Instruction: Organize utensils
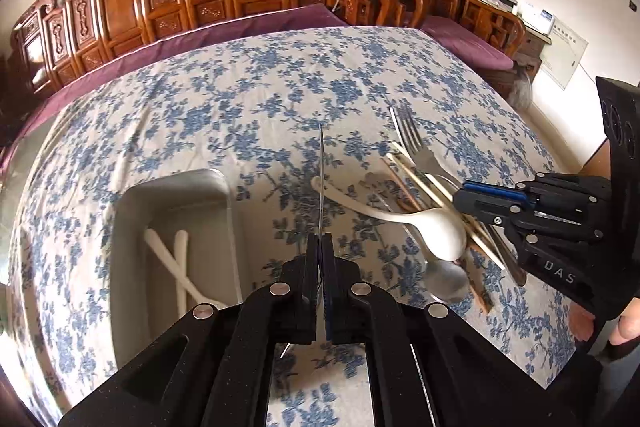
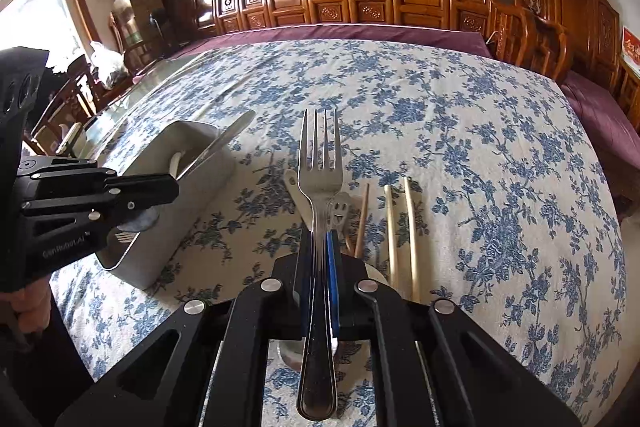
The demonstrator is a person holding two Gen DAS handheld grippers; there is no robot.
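My left gripper (image 1: 319, 247) is pressed together on a thin steel table knife (image 1: 321, 179), seen edge-on and pointing away from me, just right of the grey rectangular metal tray (image 1: 132, 227). Two white plastic spoons (image 1: 182, 267) lie crossed inside that tray. My right gripper (image 2: 319, 267) pinches a silver four-tined fork (image 2: 320, 163) by its handle, tines pointing far. Near it on the blue-flowered tablecloth (image 2: 460, 131) lie pale wooden chopsticks (image 2: 410, 227), a white ceramic soup spoon (image 1: 424, 223) and a steel spoon (image 1: 446, 279), piled together.
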